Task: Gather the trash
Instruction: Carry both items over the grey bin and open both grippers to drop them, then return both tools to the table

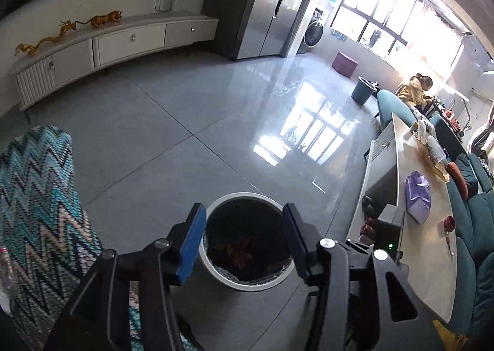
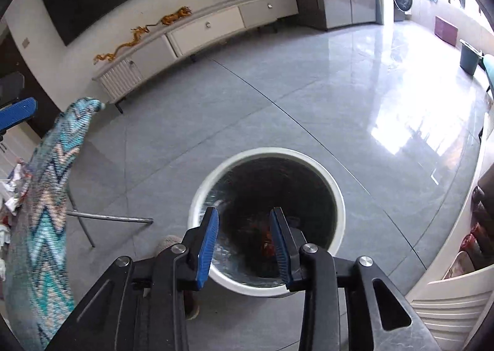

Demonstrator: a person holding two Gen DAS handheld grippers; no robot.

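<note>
Two grippers over one trash bin | left gripper (image 1: 244,243): spread, nothing between its pads | right gripper (image 2: 244,246): partly spread, nothing pinched | trash bin (image 2: 335,193): white, round, on grey floor (image 2: 278,88), dark liner, reddish trash (image 1: 236,253) at bottom | zigzag cloth (image 1: 40,196): left of bin

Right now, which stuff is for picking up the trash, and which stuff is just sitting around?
For the job:
- white trash bin, reddish trash inside
- left gripper, open and empty
- right gripper, open and empty
- crumpled wrappers at the left edge, likely next

Just sitting around:
- zigzag cloth
- golden dragon figures
- purple bag
- blue bucket
</note>
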